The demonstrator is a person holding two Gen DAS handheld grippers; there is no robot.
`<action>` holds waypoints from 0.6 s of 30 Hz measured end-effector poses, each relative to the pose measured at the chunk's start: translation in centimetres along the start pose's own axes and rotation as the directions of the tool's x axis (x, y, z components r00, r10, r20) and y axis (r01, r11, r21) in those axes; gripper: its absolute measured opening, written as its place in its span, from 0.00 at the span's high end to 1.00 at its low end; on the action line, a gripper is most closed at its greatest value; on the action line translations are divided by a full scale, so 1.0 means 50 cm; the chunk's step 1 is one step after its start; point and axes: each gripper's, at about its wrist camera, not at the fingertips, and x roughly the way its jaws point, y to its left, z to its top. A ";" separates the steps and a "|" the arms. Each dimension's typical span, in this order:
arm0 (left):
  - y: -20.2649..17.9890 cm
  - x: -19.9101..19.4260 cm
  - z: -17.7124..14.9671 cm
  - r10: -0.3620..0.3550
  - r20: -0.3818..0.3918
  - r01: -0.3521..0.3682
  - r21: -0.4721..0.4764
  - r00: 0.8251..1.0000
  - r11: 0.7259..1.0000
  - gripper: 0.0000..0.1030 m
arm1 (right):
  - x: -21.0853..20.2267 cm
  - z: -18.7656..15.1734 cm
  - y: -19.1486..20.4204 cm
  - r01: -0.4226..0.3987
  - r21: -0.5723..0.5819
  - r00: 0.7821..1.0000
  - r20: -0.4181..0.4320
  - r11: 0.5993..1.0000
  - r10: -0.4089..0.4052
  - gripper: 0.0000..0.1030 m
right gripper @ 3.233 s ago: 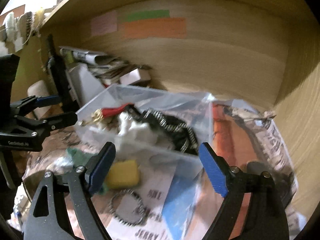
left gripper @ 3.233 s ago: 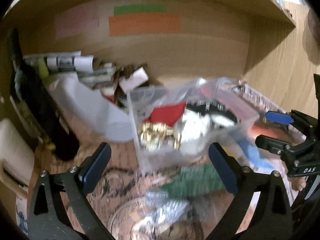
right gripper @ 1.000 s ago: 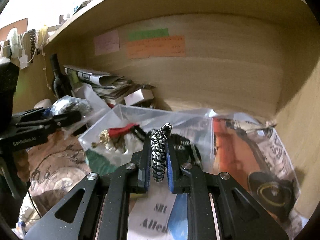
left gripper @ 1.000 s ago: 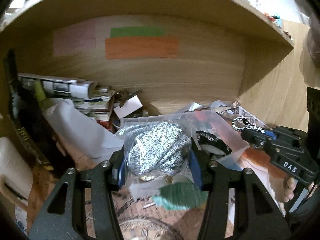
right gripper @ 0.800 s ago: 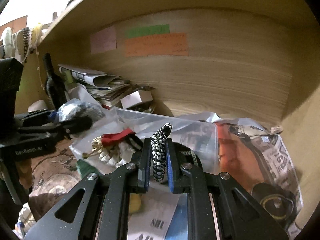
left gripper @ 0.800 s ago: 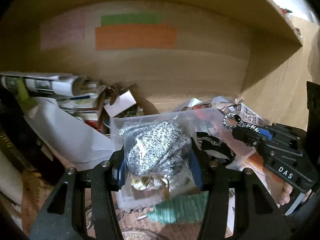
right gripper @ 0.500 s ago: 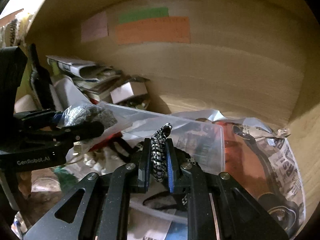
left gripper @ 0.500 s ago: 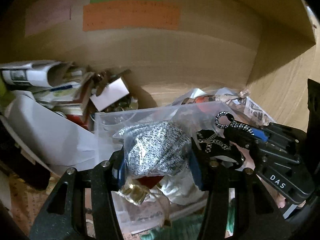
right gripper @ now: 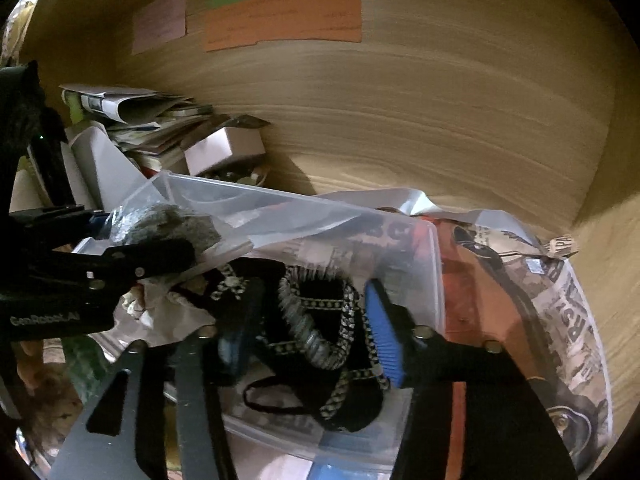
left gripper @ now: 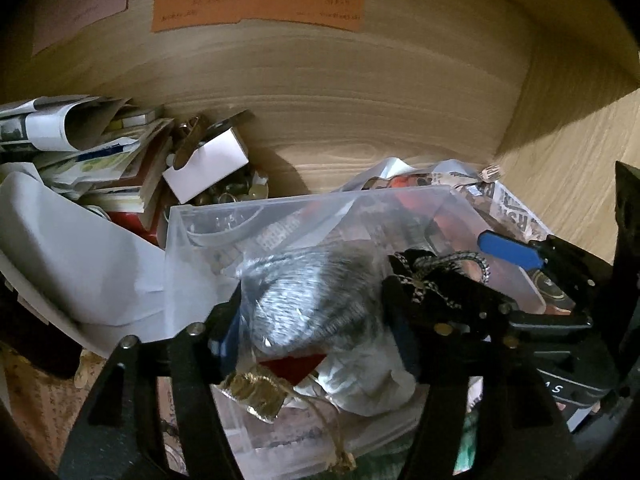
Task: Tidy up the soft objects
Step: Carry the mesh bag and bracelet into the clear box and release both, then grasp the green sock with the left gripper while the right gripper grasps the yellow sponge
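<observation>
A light wooden shelf alcove (right gripper: 400, 152) with a grained back wall carries a crowded load. A clear plastic storage bin (right gripper: 436, 264) sits at the centre of the shelf floor. Beside it on the right, a printed newspaper sheet (right gripper: 576, 308) is spread beneath an orange plastic-wrapped item (right gripper: 472, 304). On the left, a stack of folded papers and magazines (left gripper: 80, 152) leans against a small white cardboard box (left gripper: 208, 168). A pale sheet of white paper (left gripper: 68, 264) slopes just beside the bin.
</observation>
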 end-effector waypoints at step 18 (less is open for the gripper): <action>-0.019 -0.156 -0.062 0.034 0.121 -0.040 0.047 0.992 0.998 0.03 | -0.126 -0.016 0.028 -0.007 -0.054 0.993 0.115 0.999 0.014 0.20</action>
